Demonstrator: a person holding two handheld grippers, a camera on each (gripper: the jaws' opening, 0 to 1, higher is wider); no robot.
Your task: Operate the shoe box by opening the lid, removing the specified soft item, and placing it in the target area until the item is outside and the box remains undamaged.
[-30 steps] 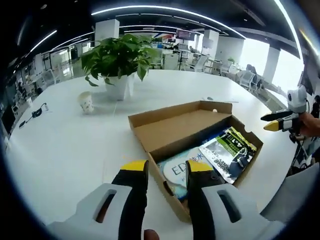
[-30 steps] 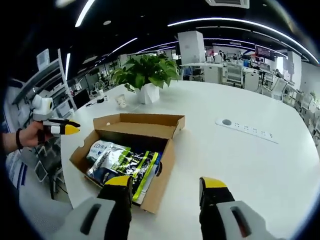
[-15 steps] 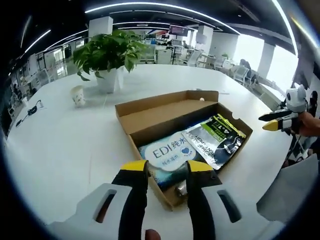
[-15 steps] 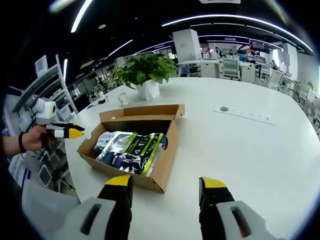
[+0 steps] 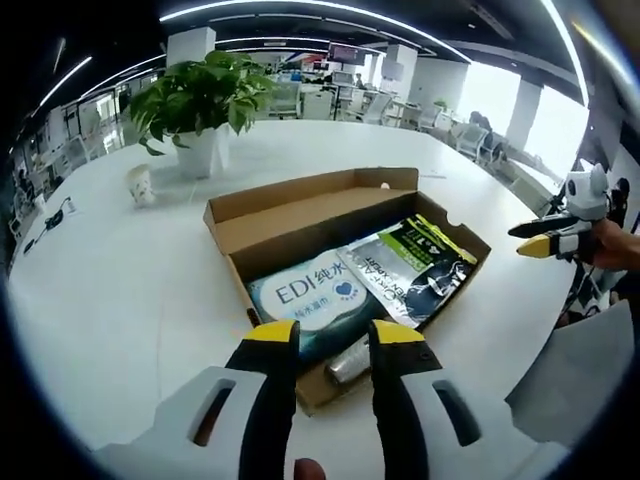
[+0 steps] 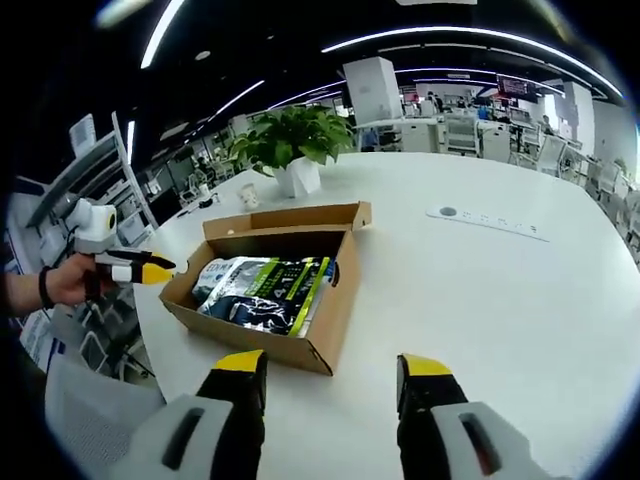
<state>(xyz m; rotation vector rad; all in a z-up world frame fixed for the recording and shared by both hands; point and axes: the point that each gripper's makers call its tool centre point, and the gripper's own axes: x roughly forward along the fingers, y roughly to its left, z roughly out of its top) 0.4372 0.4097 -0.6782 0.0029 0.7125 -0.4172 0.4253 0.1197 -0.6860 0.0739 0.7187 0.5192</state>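
- Left gripper point(image 5: 325, 335): yellow-tipped jaws spread apart with nothing between them, poised above the near end of the shoe box point(image 5: 340, 215). In the right gripper view it enters from the left, held in a hand point(image 6: 65, 283) beside the box's end.
- Right gripper point(image 6: 334, 368): jaws released, wide apart and empty, above bare bench point(image 6: 500, 300) just short of the box's long side. In the left gripper view it appears at the right edge, apart from the box; from there I cannot tell how its jaws stand.
- Shoe box: brown cardboard, standing on the white bench, with the lid point(image 5: 300, 200) already swung back and lying flat on the far side.
- Contents: a pale blue soft pack point(image 5: 305, 295) printed "EDI" lies in the end nearest the left gripper; beside it, and touching it, lies a dark pouch point(image 5: 415, 265) with yellow-green and white print. A small silvery item point(image 5: 345, 362) sits at the box's near wall, too unclear to identify. All remain inside the box.
- Bench surroundings: a potted plant point(image 5: 195, 100) in a white pot stands beyond the box, a paper cup point(image 5: 140, 185) near it; a flat white power strip point(image 6: 485, 222) lies well apart from the box.
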